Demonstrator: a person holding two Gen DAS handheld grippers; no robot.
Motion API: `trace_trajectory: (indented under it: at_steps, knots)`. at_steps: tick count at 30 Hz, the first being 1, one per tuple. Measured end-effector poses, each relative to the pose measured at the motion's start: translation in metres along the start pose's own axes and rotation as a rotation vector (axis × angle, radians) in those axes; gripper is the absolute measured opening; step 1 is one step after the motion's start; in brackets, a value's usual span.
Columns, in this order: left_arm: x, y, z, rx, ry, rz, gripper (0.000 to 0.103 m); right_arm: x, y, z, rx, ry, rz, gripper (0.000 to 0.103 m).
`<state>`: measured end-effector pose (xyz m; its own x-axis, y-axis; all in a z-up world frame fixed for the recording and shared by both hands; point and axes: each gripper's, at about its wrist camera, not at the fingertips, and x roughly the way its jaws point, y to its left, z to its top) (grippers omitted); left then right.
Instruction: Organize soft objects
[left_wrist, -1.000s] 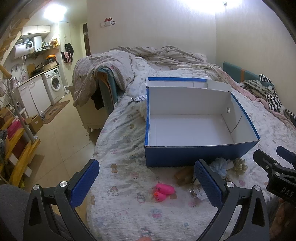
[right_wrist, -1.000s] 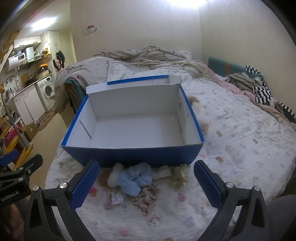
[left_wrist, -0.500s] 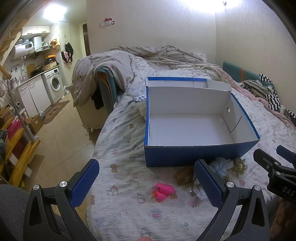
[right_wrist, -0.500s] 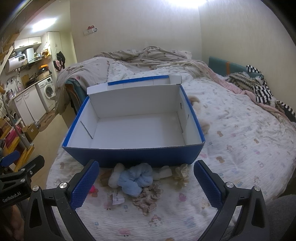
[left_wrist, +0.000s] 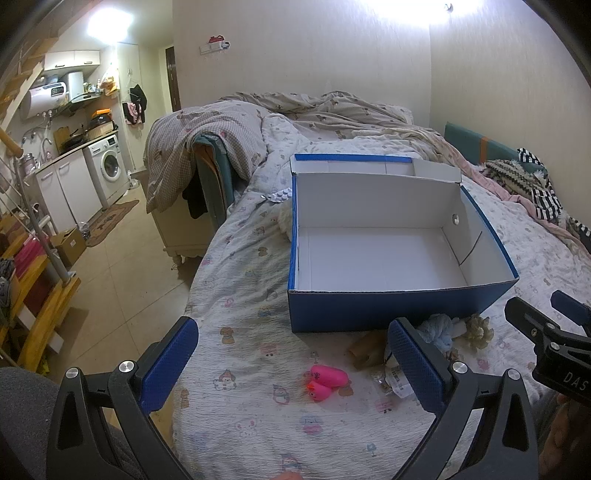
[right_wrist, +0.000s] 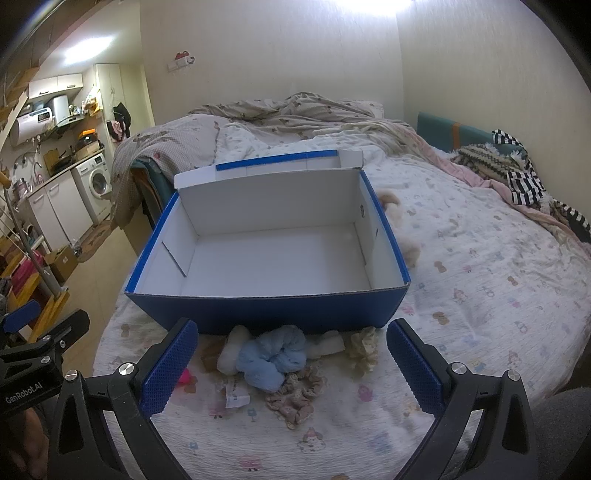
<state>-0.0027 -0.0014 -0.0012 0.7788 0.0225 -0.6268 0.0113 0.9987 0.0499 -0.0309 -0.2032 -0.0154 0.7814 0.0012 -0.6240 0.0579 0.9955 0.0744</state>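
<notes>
Where the bed (right_wrist: 480, 280) meets a kitchen corner with a washing machine (left_wrist: 109, 166), an open blue box (right_wrist: 266, 314) sits near the bed's foot edge. Between box and edge lie a blue scrunchie (right_wrist: 271, 356) and a beige scrunchie (right_wrist: 295, 395). Only the left view clearly shows the pink toy (left_wrist: 327, 380). Both the left gripper (left_wrist: 291, 363) and right gripper (right_wrist: 291, 363) hover wide-jawed, holding nothing.

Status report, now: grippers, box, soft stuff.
Left gripper and right gripper open, holding nothing. Box empty, lid up. Blue scrunchie and pink toy on bed before it. Path clear.
</notes>
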Motion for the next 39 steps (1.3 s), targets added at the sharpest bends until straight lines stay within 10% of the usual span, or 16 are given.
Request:
trace_trajectory:
  at_steps: [30, 39]
  knots:
    - [-0.002, 0.003, 0.031, -0.021, 0.032, -0.015, 0.103, -0.006, 0.005, 0.024, 0.017, -0.008, 0.063, 0.103]
    - [0.044, 0.003, 0.042, 0.003, 0.233, -0.013, 0.103, 0.028, -0.014, 0.047, 0.069, 0.225, 0.157, 0.103]
